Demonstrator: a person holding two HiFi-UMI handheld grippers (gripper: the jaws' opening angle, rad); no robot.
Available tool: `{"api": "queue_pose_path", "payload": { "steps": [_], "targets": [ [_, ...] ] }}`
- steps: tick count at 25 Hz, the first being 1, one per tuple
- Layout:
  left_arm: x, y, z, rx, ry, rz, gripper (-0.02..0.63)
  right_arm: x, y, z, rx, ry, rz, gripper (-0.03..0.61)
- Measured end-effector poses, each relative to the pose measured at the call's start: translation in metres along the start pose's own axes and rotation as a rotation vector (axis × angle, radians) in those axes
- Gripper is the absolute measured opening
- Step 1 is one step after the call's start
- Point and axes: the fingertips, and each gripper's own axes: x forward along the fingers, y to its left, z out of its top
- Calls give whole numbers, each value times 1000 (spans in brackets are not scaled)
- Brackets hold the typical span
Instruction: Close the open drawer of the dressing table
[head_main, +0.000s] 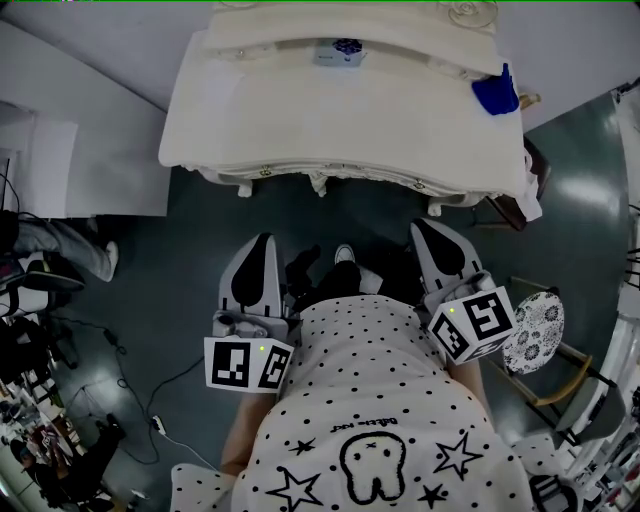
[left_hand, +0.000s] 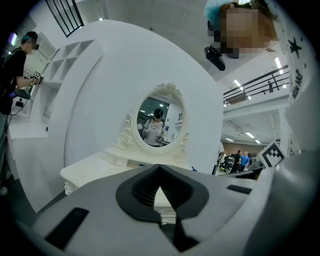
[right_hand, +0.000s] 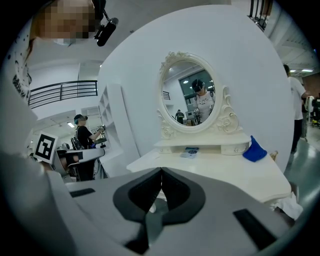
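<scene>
Left gripper (head_main: 262, 242) and right gripper (head_main: 425, 230) are held near the dressing table (head_main: 300, 130), not touching it. Both sets of jaws are seen together, nothing clamped.

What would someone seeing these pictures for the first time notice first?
The cream dressing table fills the top of the head view, with its ornate oval mirror standing at the back and a bright blue object at its right end. Nearer the person, the left gripper and right gripper point toward the table, both with jaws together and nothing between them.
</scene>
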Motion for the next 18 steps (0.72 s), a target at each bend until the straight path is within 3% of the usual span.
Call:
{"api": "queue_pose_path", "payload": {
  "steps": [18],
  "targets": [
    [-1, 3, -2, -39, 6, 7, 12, 2, 4, 2, -16, 3, 17, 9]
  ]
}}
